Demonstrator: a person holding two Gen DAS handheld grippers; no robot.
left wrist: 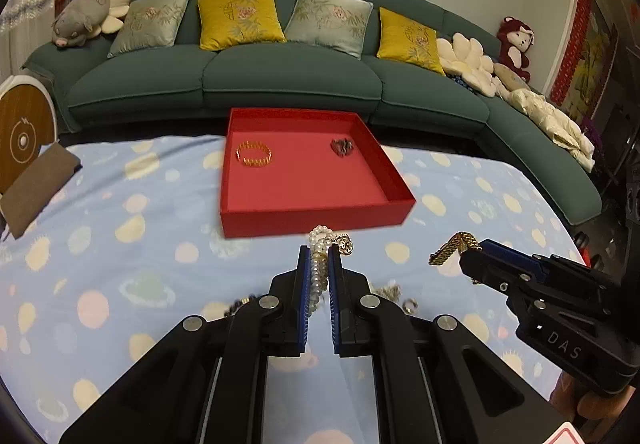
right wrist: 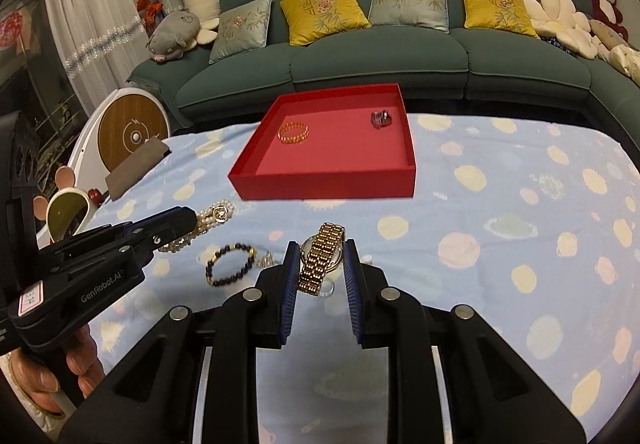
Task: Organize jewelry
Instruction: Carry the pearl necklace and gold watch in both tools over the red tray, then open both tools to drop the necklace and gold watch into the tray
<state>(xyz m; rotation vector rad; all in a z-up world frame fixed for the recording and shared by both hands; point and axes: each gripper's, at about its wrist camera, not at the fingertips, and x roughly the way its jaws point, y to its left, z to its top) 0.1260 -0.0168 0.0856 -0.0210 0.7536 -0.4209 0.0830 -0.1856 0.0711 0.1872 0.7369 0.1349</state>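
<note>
Left gripper: jaws nearly together, clamped on a pearl bracelet. The strand runs lengthwise down the gap between the blue pads; a loop of it sticks out past the fingertips, and a small gold charm hangs at the right fingertip. In the right wrist view the same gripper enters from the left, with pearls trailing from its tip and clear of the cloth.

Right gripper: jaws partly closed, gripping a gold watch. The metal band lies between the pads, running along the fingers; the round case sits up near the fingertips, and the band's lower end hangs free inside the gap. In the left wrist view this gripper holds the watch at its tip, the band drooping to the left above the tablecloth.

Red tray sits on the blue spotted tablecloth, just beyond both grippers. Inside: a gold bangle at far left, a small dark piece at far right, well apart from each other.

On the cloth near the grippers: a dark beaded bracelet to the left of the right gripper's fingers, with a small pale item beside it, too blurred to identify.

Green sofa with cushions behind the table.
</note>
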